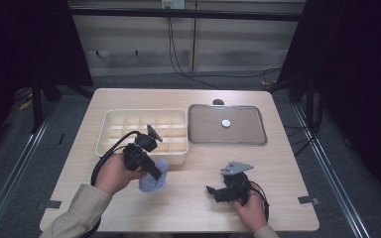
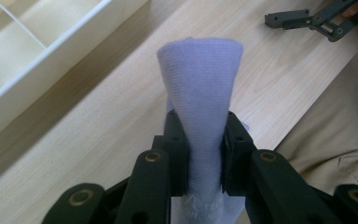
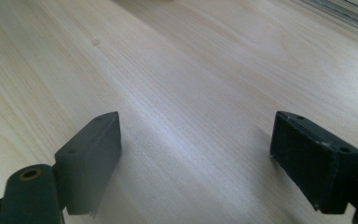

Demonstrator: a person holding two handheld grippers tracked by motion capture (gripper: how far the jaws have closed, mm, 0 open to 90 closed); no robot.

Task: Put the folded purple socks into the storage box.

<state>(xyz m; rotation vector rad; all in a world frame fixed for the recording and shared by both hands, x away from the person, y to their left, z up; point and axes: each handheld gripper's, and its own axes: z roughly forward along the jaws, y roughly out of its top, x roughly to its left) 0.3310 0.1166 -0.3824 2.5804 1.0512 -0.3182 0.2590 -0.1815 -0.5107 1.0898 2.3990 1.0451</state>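
A pale lilac cloth (image 1: 154,181) hangs just above the wooden table (image 1: 188,208), a little in front of the cream box. My left gripper (image 1: 158,173) is shut on it. In the left gripper view the cloth (image 2: 200,88) stands up as a folded roll pinched between the two black pads of that gripper (image 2: 200,126). My right gripper (image 1: 213,193) rests low over the table at the front right, jaws pointing left. In the right gripper view it (image 3: 196,149) stands open with bare wood between its fingers. The right gripper (image 2: 307,21) also appears far off in the left gripper view.
A cream box with several compartments (image 1: 110,130) sits at the back left of the table. A shallow metal tray (image 1: 258,134) beside it holds a small white disc (image 1: 225,123). A small dark object (image 1: 218,102) lies at the table's far edge.
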